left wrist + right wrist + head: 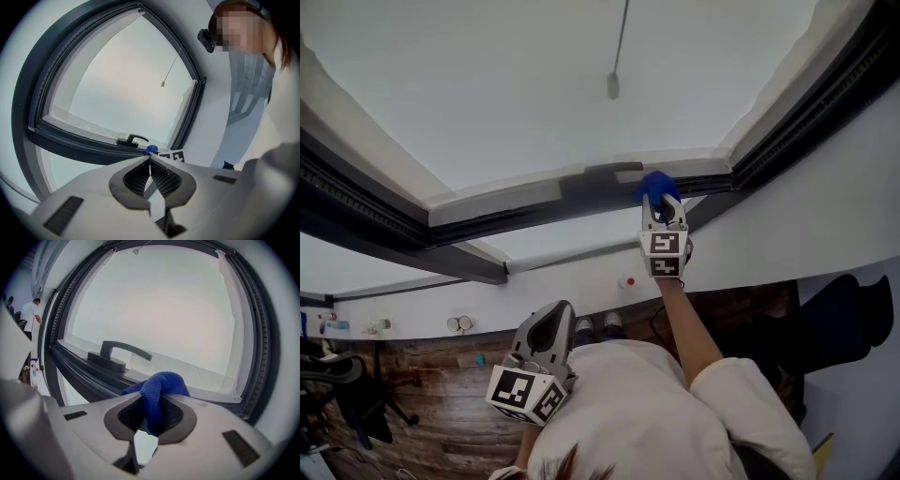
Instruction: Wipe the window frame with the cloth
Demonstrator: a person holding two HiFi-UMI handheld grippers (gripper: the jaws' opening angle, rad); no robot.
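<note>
The right hand-held gripper [154,411] is clamped on a bunched blue fabric cloth [161,385], raised to the dark grey metal window frame [79,376] just beside its dark lever handle [107,363]. A good wipe likely needs the wad pressed flat and drawn along the rail, skirting the handle. The left hand-held gripper [150,164], jaws together and empty, hangs well apart.

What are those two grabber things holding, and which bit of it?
The right hand-held gripper pinches the blue fabric cloth by a bunched fold, jaws shut on it. The left hand-held gripper is shut and empty.
</note>
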